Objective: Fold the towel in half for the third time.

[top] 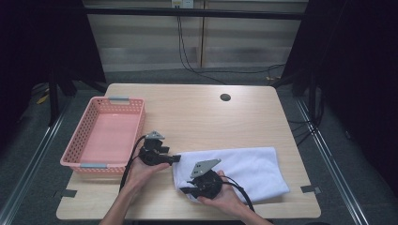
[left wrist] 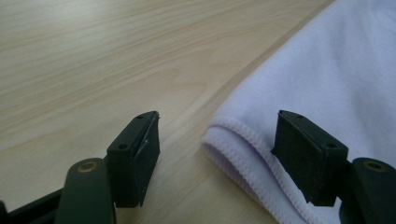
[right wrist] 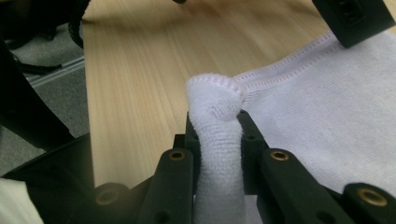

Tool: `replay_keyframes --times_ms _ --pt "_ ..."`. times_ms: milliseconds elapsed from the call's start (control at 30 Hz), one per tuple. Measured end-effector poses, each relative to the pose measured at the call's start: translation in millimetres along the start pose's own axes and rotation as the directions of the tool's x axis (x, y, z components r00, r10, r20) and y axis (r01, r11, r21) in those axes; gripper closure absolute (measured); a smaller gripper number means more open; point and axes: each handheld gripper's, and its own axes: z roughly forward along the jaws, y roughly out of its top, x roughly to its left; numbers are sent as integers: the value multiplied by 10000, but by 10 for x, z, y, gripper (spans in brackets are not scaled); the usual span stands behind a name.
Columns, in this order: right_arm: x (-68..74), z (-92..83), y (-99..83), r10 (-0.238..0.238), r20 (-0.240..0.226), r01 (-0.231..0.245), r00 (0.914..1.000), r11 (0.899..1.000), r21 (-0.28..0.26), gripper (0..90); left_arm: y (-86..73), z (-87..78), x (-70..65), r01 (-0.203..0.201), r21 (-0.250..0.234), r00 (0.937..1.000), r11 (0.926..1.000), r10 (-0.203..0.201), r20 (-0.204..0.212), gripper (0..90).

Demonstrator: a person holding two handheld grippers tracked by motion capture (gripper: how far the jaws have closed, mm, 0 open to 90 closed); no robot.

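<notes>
Wood-grain tabletop [top: 197,117] is set among dark curtains, a pink basket [top: 104,136] at its left. White towel [top: 244,171] is laid lengthwise, left to right, near the front edge. Its front-left corner is pinched by the right gripper [right wrist: 218,140]; the left gripper [left wrist: 217,158] is spread around the hem.

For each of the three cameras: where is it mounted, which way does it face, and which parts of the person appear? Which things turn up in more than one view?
High view: above the near edge, facing forward and down on the table, basket, both forearms and grippers.
Left gripper view: on the left gripper, jaws open around the towel corner.
Right gripper view: on the right gripper, shut on a pinched towel fold.
Shared: towel and table in all three.
</notes>
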Motion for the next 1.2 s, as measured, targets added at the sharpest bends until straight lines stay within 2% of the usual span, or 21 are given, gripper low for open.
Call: replay_keyframes --times_ms 67,133,200,267,333,400,467,567,600,667,733,800,867,900,933,967,1033,1100,1200 --pt "8 -18 -6 -42 -9 42 10000 10000 1 798 13 54 -19 23 60 10000 10000 -24 83 312" --pt "21 -31 -12 -59 -9 59 10000 10000 29 798 11 93 -22 111 84 9999 9999 -110 -83 308" --pt "27 -38 -20 -48 17 48 10000 10000 23 798 7 122 -23 61 222 9999 9997 -65 148 301" --pt "23 -49 -24 -10 12 10 10000 10000 -19 798 4 122 -52 -124 351 9999 9993 121 95 306" --pt "15 -47 -22 -51 -31 51 10000 10000 -13 798 -3 127 -64 -205 342 9993 9992 194 320 323" --pt "15 -37 -25 -19 -80 20 10000 10000 9 798 -13 143 -87 -372 278 9981 9989 358 494 413" --pt "13 -31 -28 -5 -101 6 9999 10000 30 798 -24 155 -122 -787 334 9951 9963 765 618 534" --pt "15 -46 -28 63 -175 -63 9998 10000 2 798 -33 163 -128 -838 489 9907 9953 779 1120 670" --pt "6 -54 -27 59 -203 -60 9998 10000 -49 798 -33 165 -130 -746 473 9900 9961 683 1234 719" --pt "1 -67 -21 90 -208 -92 9997 9999 -89 798 -27 156 -106 -287 322 9886 9991 237 1486 761" --pt "-1 -94 1 98 -186 -101 9998 9998 -144 798 -9 122 -69 176 118 9825 9998 -194 1854 772" --pt "-16 -165 56 24 -142 -29 9999 9994 -334 798 27 67 -50 385 -63 9782 9992 -364 2045 773" --pt "-49 -273 128 187 -194 -200 9996 9974 -699 799 68 12 -33 696 -373 9744 9969 -599 2167 773" --pt "-49 -273 128 187 -194 -200 9996 9974 -699 799 68 12 -33 696 -373 9744 9969 -599 2167 773" --pt "-84 -350 182 196 -159 -210 9997 9953 -950 799 136 -31 -54 773 -496 9752 9958 -651 2115 772" --pt "-97 -382 203 247 -155 -262 9996 9941 -1050 799 163 -48 -53 648 -485 9761 9967 -532 2107 772" --pt "-115 -430 242 346 -184 -366 9992 9916 -1244 799 233 -83 -66 810 -647 9768 9946 -663 2035 772" --pt "-115 -457 272 376 -201 -400 9991 9892 -1409 799 305 -130 -59 659 -677 9776 9955 -508 2043 772" --pt "-80 -501 322 306 -204 -334 9993 9869 -1578 799 357 -175 -71 680 -755 9776 9948 -513 2040 774"
